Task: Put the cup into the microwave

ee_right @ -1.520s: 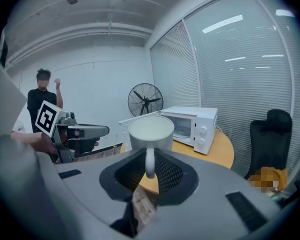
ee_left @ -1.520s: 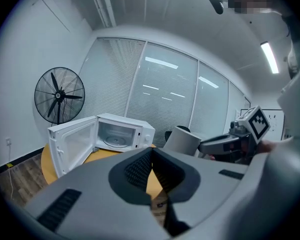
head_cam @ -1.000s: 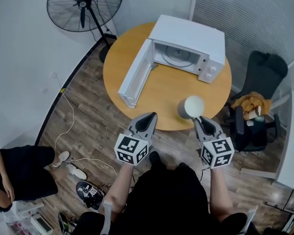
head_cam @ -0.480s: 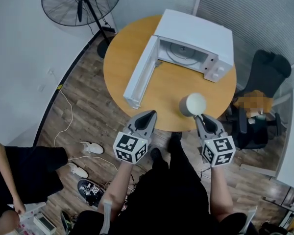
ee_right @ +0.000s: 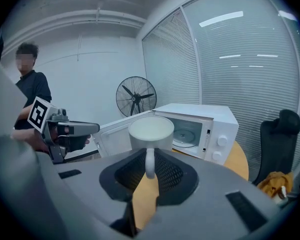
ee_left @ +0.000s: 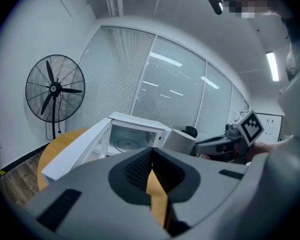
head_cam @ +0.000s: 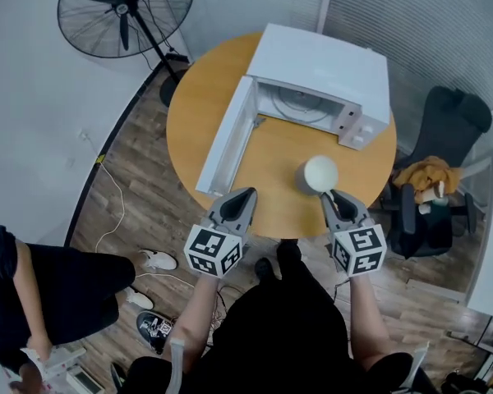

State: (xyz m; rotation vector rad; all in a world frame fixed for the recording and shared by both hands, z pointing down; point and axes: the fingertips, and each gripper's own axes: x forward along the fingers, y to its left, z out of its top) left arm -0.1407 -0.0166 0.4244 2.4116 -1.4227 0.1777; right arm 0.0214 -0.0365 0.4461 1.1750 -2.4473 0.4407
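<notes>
A white microwave (head_cam: 320, 80) stands at the far side of the round wooden table (head_cam: 193, 105), its door (head_cam: 226, 134) swung wide to the left and the turntable showing inside. My right gripper (head_cam: 333, 197) is shut on the handle of a grey cup (head_cam: 319, 173), which hangs upright over the table's near right part. In the right gripper view the cup (ee_right: 151, 131) sits in front of the open microwave (ee_right: 200, 129), its handle between the jaws of my right gripper (ee_right: 150, 166). My left gripper (head_cam: 245, 195) is shut and holds nothing, near the table's front edge below the door.
A standing fan (head_cam: 123, 11) is at the back left on the wood floor. A black chair (head_cam: 440, 171) with a yellow cloth stands right of the table. A person in black (head_cam: 41, 286) is at the lower left, with cables and shoes on the floor.
Both grippers have moved forward toward the table, the right one carrying the cup, which now hangs over the tabletop. The person at left has shifted.
</notes>
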